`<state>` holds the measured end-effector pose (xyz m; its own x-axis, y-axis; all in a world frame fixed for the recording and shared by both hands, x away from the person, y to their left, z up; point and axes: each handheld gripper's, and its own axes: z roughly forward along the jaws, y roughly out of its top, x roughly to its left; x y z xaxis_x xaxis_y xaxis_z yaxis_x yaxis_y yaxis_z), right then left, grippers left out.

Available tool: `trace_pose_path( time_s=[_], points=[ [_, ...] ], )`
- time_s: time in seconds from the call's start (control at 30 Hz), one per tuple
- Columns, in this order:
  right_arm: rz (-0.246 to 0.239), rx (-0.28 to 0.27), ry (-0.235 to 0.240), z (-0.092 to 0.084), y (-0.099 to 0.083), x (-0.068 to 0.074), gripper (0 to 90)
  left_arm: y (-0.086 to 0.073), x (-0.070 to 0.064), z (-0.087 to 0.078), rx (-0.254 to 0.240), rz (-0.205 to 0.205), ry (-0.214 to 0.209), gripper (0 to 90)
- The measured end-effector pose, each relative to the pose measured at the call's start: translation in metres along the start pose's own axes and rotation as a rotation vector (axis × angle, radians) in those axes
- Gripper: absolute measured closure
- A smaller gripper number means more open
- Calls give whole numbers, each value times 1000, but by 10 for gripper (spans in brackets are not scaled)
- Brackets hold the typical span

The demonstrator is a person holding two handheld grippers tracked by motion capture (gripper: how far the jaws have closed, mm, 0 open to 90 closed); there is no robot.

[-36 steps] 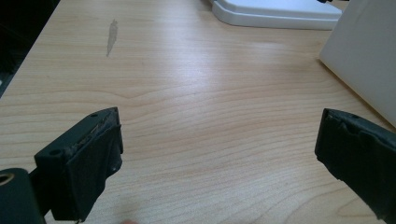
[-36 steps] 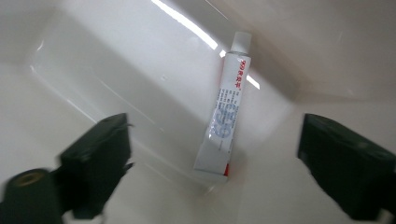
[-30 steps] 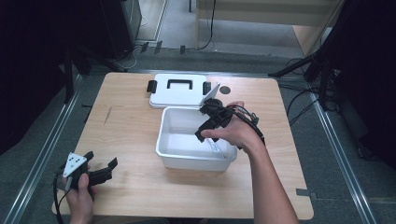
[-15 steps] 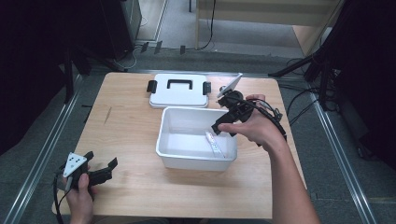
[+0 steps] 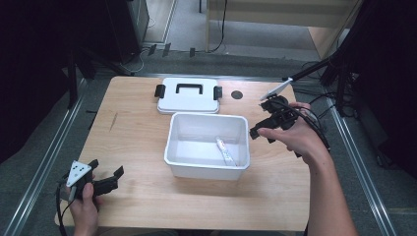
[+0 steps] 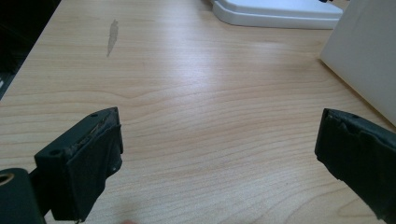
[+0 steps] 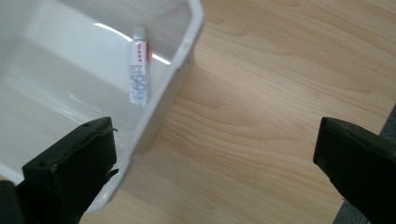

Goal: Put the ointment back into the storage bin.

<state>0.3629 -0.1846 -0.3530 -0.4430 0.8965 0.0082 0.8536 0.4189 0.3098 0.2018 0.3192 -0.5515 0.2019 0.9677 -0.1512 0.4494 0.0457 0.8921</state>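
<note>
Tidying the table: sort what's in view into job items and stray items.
Job in hand:
- white tub
- small tube lying inside it
- white lid behind the tub
- right gripper, open, beside the tub

Lying about:
- round black spot on the table
- left gripper, open, idle

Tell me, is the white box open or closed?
Open. The white box has no top on it; its lid lies flat on the table behind it, and a small tube lies inside.
</note>
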Motion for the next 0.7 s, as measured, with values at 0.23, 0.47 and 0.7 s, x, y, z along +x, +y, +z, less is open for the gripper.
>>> trace_pose_path(
  time_s=[0.23, 0.47, 0.7],
  points=[
    [66, -23, 4, 5, -17, -26, 0, 0, 0, 0, 0, 2, 1, 17],
    [128, -49, 29, 16, -37, -48, 0, 0, 0, 0, 0, 6, 1, 17],
    [155, -73, 48, 30, -57, -57, 0, 0, -1, 0, -3, 8, 3, 17]
  ],
)
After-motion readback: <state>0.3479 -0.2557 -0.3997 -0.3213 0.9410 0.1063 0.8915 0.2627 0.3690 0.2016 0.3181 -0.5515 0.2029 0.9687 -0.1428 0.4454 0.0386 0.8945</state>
